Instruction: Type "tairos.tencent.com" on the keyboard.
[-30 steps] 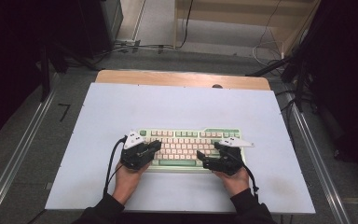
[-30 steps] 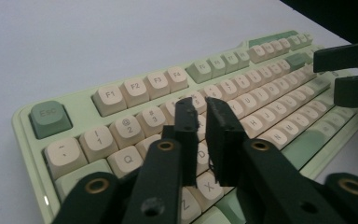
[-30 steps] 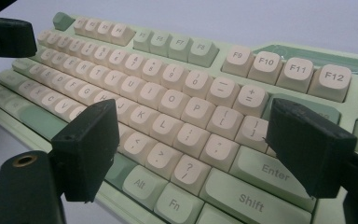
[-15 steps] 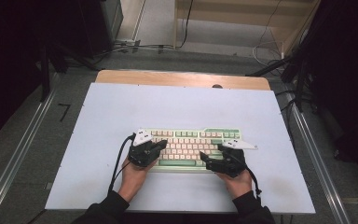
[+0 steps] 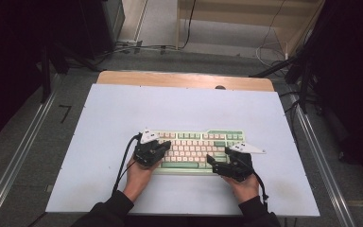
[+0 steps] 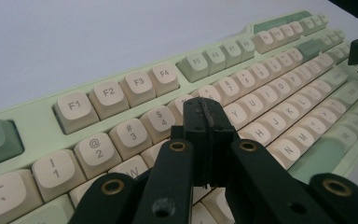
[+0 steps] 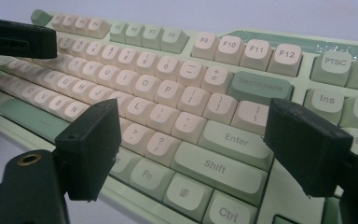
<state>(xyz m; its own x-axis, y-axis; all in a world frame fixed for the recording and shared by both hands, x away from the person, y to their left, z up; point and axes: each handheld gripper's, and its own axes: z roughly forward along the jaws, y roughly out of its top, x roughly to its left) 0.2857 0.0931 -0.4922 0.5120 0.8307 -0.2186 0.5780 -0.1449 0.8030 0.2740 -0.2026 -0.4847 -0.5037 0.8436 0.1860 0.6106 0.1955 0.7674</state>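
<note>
A green and cream keyboard [image 5: 196, 149] lay on the pale bench [image 5: 123, 109], towards its near edge, in the same spot as a second before. The left claw [image 5: 163, 145] sat over the keyboard's left end with its jaws pressed together on nothing, its tip above the keys near the number row; a second earlier it had been a shade lower and further left, and it had just finished closing. The right claw [image 5: 212, 162] hovered over the bottom key rows right of the middle, jaws spread wide with nothing between them, the Enter and Shift keys showing in the gap. Since the earlier picture it had eased slightly down towards the near edge.
</note>
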